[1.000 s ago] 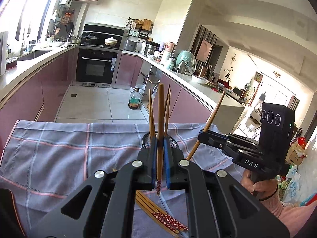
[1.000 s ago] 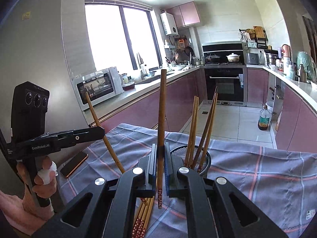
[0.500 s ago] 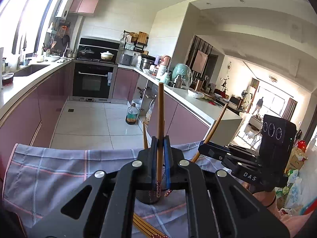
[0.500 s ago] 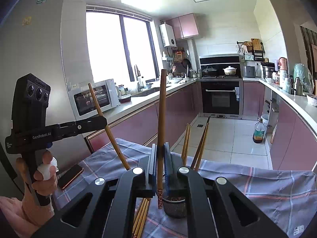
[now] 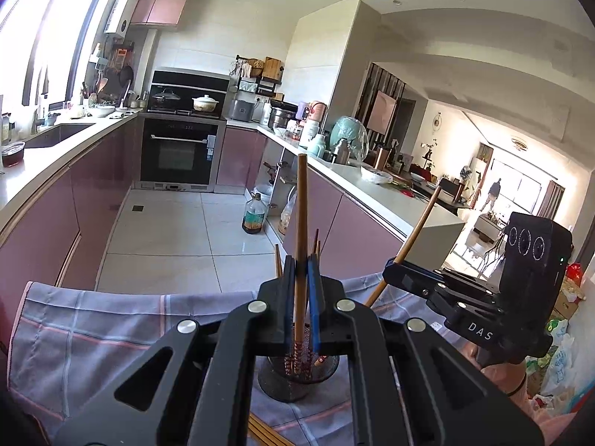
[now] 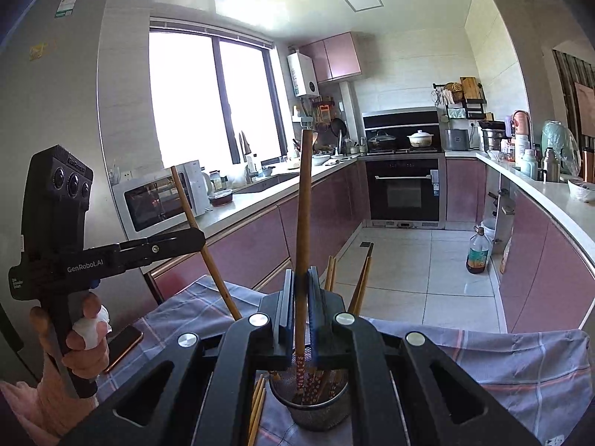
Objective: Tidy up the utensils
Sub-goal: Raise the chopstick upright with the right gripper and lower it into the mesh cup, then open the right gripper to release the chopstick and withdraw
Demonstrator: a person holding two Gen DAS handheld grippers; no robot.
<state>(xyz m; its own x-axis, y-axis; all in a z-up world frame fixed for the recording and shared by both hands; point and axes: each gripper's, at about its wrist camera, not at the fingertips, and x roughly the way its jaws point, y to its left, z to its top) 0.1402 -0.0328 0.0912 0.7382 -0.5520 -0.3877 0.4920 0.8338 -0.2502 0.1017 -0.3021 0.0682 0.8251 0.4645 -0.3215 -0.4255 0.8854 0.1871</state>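
Chopsticks are our job here: above the checked cloth (image 5: 93,334) stands the mesh holder (image 6: 316,409), several inside. Over it our left gripper (image 5: 302,297) clamps one chopstick (image 5: 301,223), our right gripper (image 6: 302,308) another chopstick (image 6: 304,223); loose ones (image 6: 256,409) lie beside it.

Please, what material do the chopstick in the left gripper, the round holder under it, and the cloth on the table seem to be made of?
Chopstick: probably wood or bamboo; matte brown shaft, red patterned end.
Holder: looks like metal mesh; grey, perforated wall with a shiny rim.
Cloth: woven fabric, grey-lilac with pink check lines; it creases and hangs over the table edge.
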